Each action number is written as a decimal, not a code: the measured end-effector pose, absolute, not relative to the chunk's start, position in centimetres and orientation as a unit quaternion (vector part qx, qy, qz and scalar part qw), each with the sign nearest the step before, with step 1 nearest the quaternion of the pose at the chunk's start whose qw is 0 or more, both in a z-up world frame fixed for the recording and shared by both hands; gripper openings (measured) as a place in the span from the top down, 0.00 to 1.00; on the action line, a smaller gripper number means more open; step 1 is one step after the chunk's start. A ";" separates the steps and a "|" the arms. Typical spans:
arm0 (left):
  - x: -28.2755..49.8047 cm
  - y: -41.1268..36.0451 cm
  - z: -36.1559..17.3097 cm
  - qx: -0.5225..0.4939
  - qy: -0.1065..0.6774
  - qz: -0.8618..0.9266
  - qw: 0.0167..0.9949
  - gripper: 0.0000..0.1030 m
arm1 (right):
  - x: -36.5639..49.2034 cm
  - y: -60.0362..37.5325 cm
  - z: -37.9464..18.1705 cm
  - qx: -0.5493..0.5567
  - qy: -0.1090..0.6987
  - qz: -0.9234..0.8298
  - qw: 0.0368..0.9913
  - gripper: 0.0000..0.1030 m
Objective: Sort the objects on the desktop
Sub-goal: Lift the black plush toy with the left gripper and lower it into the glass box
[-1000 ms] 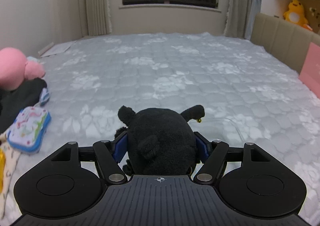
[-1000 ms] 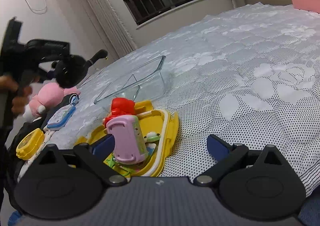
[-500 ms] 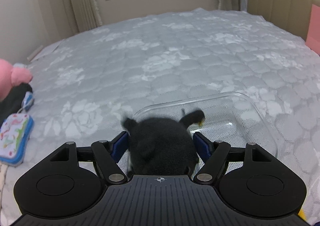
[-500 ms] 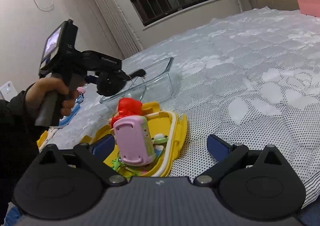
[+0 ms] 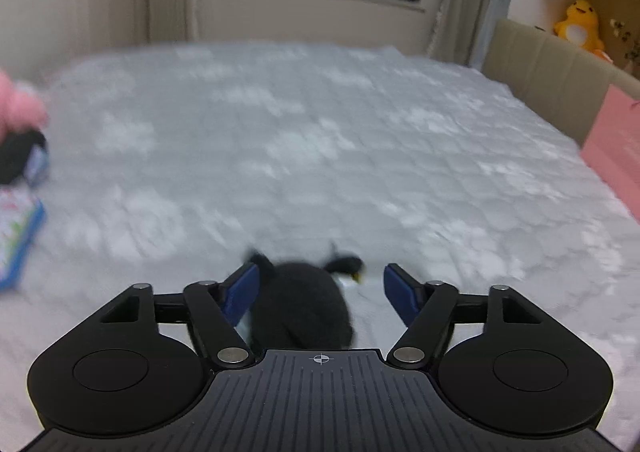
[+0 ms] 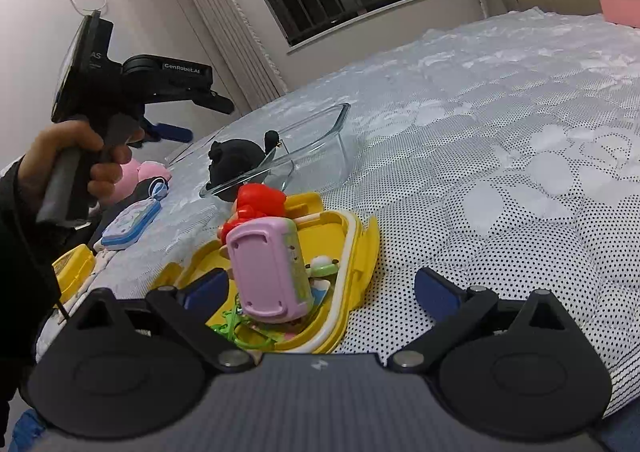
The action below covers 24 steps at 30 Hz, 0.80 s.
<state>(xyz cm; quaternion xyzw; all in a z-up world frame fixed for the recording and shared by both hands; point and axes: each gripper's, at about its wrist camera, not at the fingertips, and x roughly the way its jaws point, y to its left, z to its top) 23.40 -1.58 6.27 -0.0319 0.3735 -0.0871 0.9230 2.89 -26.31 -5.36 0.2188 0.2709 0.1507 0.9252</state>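
Observation:
A black plush toy [image 6: 236, 159] lies in the near-left end of a clear glass dish [image 6: 320, 135] on the bed. My left gripper [image 6: 196, 117], held by a hand, hovers above and left of it, apart from it. In the blurred left wrist view the plush [image 5: 304, 304] shows low between the blue pads of the left gripper [image 5: 320, 272]; a gap is visible on the right side, and the jaws are closing. My right gripper [image 6: 320, 280] stands open over a yellow tray [image 6: 360, 240] holding a pink toy [image 6: 268, 268] and a red figure [image 6: 256, 199], gripping nothing.
Left of the dish lie a pink plush [image 6: 144, 171], a blue-rimmed pouch [image 6: 130, 219] and a yellow case [image 6: 74, 268]. A pink box [image 5: 616, 155] and a beige headboard [image 5: 552, 67] bound the bed's right side. Quilted bedding stretches beyond the dish.
The left gripper has let go of the black plush, which has dropped into the glass dish, and its pads now stand wider apart. The right gripper has stayed put.

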 end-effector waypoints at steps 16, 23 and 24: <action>23.6 -1.5 3.0 0.021 0.375 -0.062 0.925 0.38 | 2.9 -26.1 -5.5 0.215 0.274 0.150 0.925 0.02; 22.3 -3.1 4.5 0.070 0.338 -0.047 0.938 0.42 | 2.8 -25.8 -5.6 0.211 0.273 0.150 0.926 0.01; 22.3 -3.2 4.6 0.076 0.332 -0.040 0.939 0.46 | 2.8 -25.8 -5.6 0.211 0.273 0.151 0.926 0.01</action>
